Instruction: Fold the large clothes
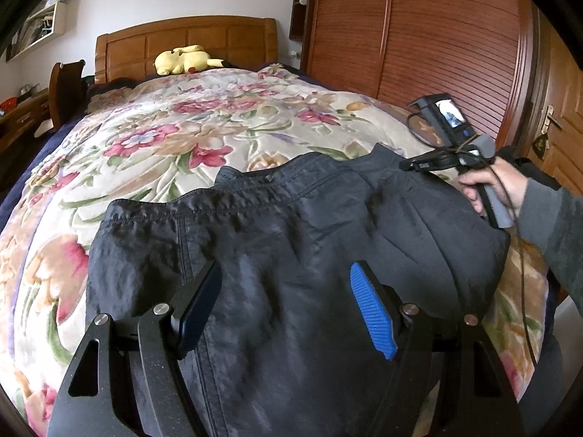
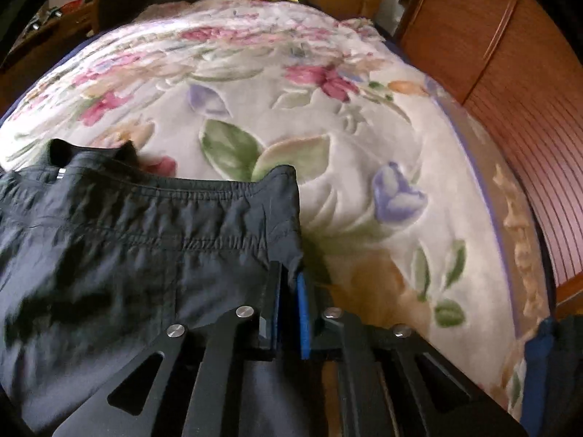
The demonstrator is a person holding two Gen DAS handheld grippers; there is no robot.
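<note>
Dark navy trousers (image 1: 291, 240) lie on the floral bedspread, waistband toward the headboard; they also show in the right wrist view (image 2: 127, 240). My left gripper (image 1: 286, 302) is open above the trousers' middle, its blue pads (image 1: 368, 313) wide apart with nothing between them. My right gripper (image 2: 288, 302) is shut on the right edge of the trousers just below the waistband corner. From the left wrist view the right gripper (image 1: 411, 164) sits at the trousers' far right side, held by a hand in a grey sleeve (image 1: 510, 182).
The bed is covered by a floral blanket (image 1: 182, 134). A yellow plush toy (image 1: 186, 59) lies by the wooden headboard (image 1: 182, 40). A brown louvred wardrobe (image 1: 419, 36) stands along the right side. A chair and desk (image 1: 54, 91) stand left.
</note>
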